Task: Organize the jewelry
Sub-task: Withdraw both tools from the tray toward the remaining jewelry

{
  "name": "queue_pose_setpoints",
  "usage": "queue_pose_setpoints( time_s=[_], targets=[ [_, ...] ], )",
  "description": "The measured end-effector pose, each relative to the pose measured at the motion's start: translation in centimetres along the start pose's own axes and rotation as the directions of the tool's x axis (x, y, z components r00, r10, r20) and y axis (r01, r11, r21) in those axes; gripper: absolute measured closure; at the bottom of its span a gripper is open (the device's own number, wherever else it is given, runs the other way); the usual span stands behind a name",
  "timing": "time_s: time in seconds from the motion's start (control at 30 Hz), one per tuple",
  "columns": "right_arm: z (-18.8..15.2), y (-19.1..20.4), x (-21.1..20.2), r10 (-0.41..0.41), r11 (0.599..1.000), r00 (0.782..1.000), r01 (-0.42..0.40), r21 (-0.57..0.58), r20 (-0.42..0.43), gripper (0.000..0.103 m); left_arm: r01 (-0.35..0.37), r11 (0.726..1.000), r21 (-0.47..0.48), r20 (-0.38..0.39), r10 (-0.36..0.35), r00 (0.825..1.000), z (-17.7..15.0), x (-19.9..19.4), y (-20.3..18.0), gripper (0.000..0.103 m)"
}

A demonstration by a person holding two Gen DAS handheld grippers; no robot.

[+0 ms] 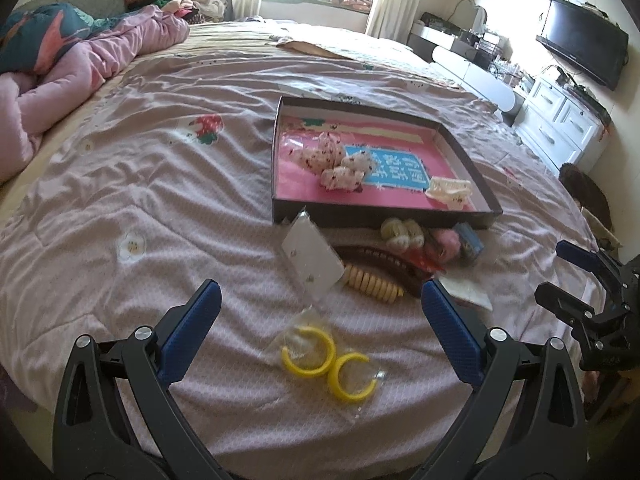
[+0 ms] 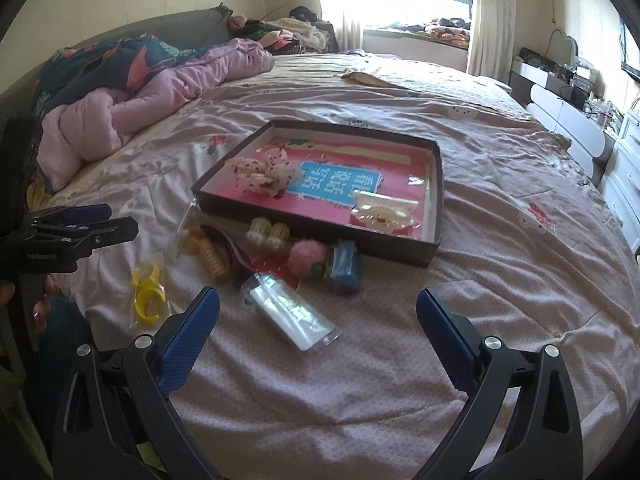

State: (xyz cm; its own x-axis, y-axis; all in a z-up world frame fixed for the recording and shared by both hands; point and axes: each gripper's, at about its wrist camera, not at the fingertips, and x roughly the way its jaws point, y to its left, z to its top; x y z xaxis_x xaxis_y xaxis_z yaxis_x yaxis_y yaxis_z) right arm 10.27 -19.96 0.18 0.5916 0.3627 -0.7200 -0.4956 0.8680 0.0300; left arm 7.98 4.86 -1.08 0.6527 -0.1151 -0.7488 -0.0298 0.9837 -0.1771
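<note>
A shallow dark box [image 1: 468, 152] [image 2: 438, 184] with a pink floor lies on the bed, holding speckled scrunchies [image 1: 340, 160] [image 2: 264, 174] and a pale hair clip in a bag [image 1: 450, 192] [image 2: 384, 210]. In front of it lies a loose pile: yellow hoop earrings in a clear bag [image 1: 326, 360] [image 2: 148, 294], a yellow spiral hair tie [image 1: 372, 282] [image 2: 212, 260], a dark hair claw [image 1: 384, 260], a pink pompom [image 2: 306, 258], a blue item [image 2: 344, 266] and a clear flat packet [image 2: 292, 312]. My left gripper [image 1: 320, 304] hovers open above the earrings. My right gripper [image 2: 318, 308] hangs open over the clear packet.
A pink quilt [image 1: 80, 68] is bunched at the bed's far left. A clear card packet [image 1: 310, 256] leans by the box. White drawers [image 1: 560, 124] and a television [image 1: 580, 48] stand to the right. The right gripper shows at the left wrist view's right edge [image 1: 592, 292].
</note>
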Motion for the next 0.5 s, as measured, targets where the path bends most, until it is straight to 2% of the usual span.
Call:
queue_pose_setpoints(
  time_s=[0.5],
  targets=[
    [-1.8,1.2,2.4,0.015,0.999,0.998,-0.018,-0.044,-0.059,0.007,-0.002,1.0,0.026,-0.115,0.005,0.993,-3.4,1.1,0.7,0.011]
  ],
)
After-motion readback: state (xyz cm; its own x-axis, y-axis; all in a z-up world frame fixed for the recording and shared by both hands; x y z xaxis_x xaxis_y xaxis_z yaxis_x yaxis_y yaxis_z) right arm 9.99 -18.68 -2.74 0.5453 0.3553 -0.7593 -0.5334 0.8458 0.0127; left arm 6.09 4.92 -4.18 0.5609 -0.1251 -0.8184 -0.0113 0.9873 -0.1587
